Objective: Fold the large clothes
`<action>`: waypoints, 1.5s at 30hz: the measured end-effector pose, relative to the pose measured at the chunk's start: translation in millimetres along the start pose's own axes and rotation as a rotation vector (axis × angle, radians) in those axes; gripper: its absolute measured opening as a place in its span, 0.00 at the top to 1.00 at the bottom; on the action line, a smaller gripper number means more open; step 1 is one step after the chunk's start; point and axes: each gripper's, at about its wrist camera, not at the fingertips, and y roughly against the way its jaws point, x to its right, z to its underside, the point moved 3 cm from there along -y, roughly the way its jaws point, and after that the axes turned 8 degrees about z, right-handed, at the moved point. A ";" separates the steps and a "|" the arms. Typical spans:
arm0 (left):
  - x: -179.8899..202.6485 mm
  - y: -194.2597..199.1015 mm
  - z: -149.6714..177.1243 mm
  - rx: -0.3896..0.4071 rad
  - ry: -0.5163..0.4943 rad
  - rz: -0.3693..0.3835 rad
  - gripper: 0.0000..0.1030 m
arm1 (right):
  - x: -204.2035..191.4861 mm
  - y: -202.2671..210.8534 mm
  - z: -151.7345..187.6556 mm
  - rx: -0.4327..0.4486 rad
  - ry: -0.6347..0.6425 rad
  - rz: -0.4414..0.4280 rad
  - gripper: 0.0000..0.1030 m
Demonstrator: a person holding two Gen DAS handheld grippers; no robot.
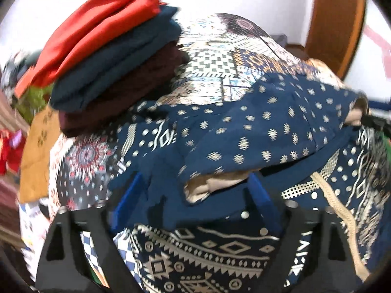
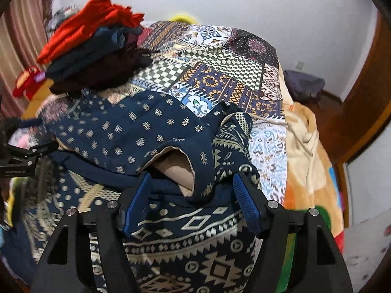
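A navy garment with cream geometric print (image 1: pixel 256 134) (image 2: pixel 136 131) lies bunched on the patterned bedspread (image 1: pixel 220 58) (image 2: pixel 220 73), with its beige lining showing at a sleeve opening (image 2: pixel 176 168). My left gripper (image 1: pixel 195 195) is open, its blue pads either side of a fold of the garment's fabric. My right gripper (image 2: pixel 191 195) is open, its pads straddling the navy cloth just below the sleeve opening. The left gripper's black body (image 2: pixel 19 158) shows at the left edge of the right wrist view.
A stack of folded clothes, red on navy on maroon (image 1: pixel 107 48) (image 2: pixel 92 48), sits at the bed's far left. An orange-yellow blanket (image 2: pixel 308 151) hangs off the bed's right side. A wooden door frame (image 1: pixel 334 24) and white wall stand behind.
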 end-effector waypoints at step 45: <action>-15.0 32.7 16.8 0.029 0.220 0.408 0.91 | -5.9 26.4 23.9 0.013 -0.117 -0.212 0.85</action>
